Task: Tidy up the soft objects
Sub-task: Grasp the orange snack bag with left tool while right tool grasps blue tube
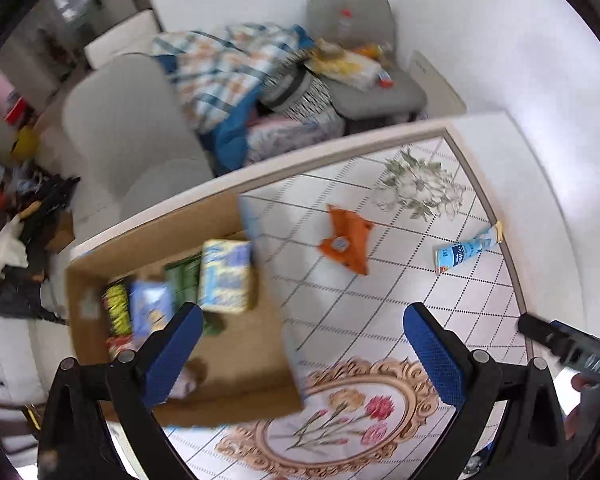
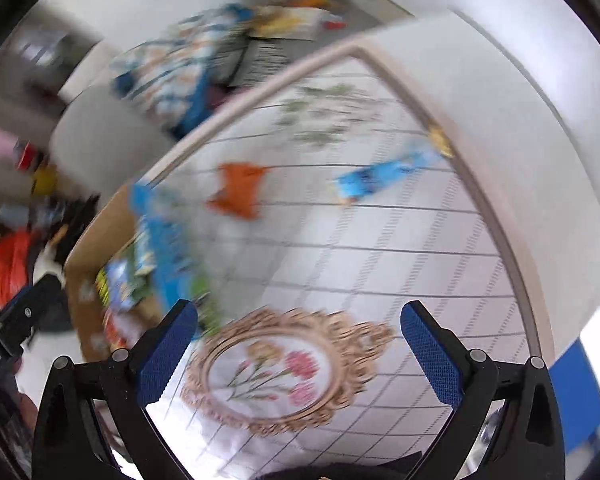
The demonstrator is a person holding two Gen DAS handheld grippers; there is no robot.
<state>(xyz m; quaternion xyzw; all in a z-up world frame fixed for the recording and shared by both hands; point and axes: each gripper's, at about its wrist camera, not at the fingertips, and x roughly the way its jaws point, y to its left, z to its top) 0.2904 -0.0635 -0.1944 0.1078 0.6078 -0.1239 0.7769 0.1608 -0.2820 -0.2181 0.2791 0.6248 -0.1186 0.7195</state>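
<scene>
A cardboard box (image 1: 236, 364) sits at the table's left edge with several soft packs inside, a pale blue-yellow tissue pack (image 1: 226, 276) uppermost. An orange pouch (image 1: 347, 245) and a light blue tube (image 1: 466, 249) lie loose on the tablecloth. My left gripper (image 1: 302, 320) hovers open and empty over the box's right wall. My right gripper (image 2: 298, 316) is open and empty above the floral oval, in a blurred view. There the orange pouch (image 2: 240, 190) and blue tube (image 2: 388, 174) lie farther off, and the box (image 2: 112, 232) stands at the left.
The tiled floral tablecloth (image 1: 380, 304) covers a white table (image 1: 540, 208). Beyond its far edge stand a pale armchair (image 1: 128, 140), a heap of checked bedding (image 1: 228, 76) and a grey chair (image 1: 364, 40) piled with items. Clutter lies on the floor at the left.
</scene>
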